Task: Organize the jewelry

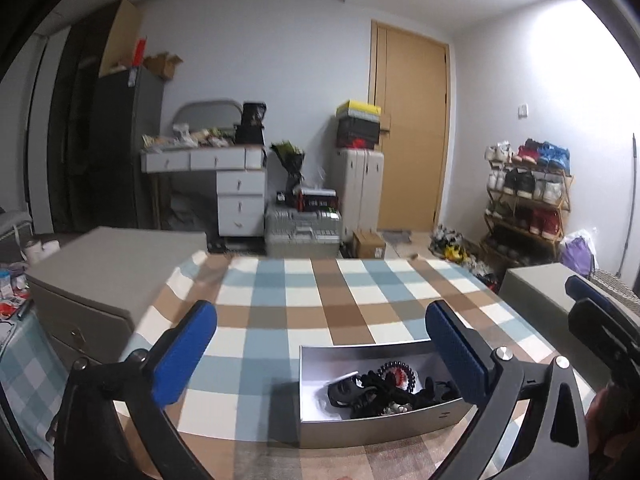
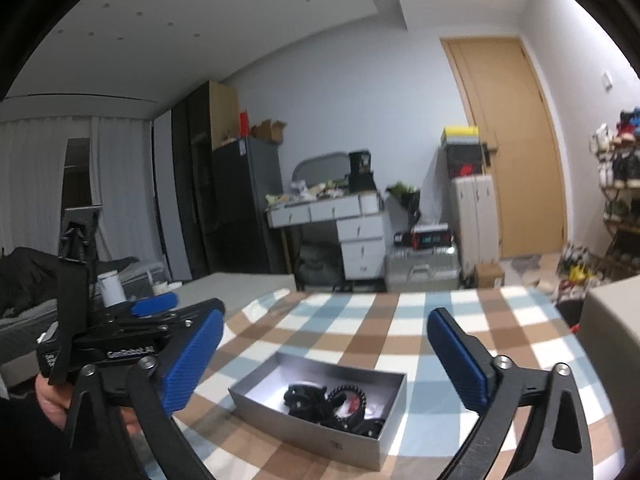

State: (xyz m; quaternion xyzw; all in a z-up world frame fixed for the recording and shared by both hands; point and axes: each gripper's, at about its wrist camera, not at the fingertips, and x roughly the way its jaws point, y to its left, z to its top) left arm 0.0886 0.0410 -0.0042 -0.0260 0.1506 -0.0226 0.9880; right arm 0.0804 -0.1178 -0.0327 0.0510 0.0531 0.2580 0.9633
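I hold both grippers raised over the table, pointing across the room. My left gripper point(image 1: 320, 352) has its blue pads spread wide with nothing between them. My right gripper point(image 2: 324, 356) is spread the same way and also holds nothing. In the right view a hand point(image 2: 52, 400) grips the left tool at the lower left edge.

The table carries a checked cloth point(image 1: 280, 300) in blue, brown and white. Behind it stand a tan door point(image 1: 412, 128), a white desk point(image 1: 224, 176) and a shoe rack point(image 1: 528, 200).

A grey box point(image 2: 280, 412) sits open on the cloth, just ahead of both grippers. The jewelry point(image 2: 336, 404) lies inside it, a dark tangle with what looks like a beaded bracelet, though blur hides the details.
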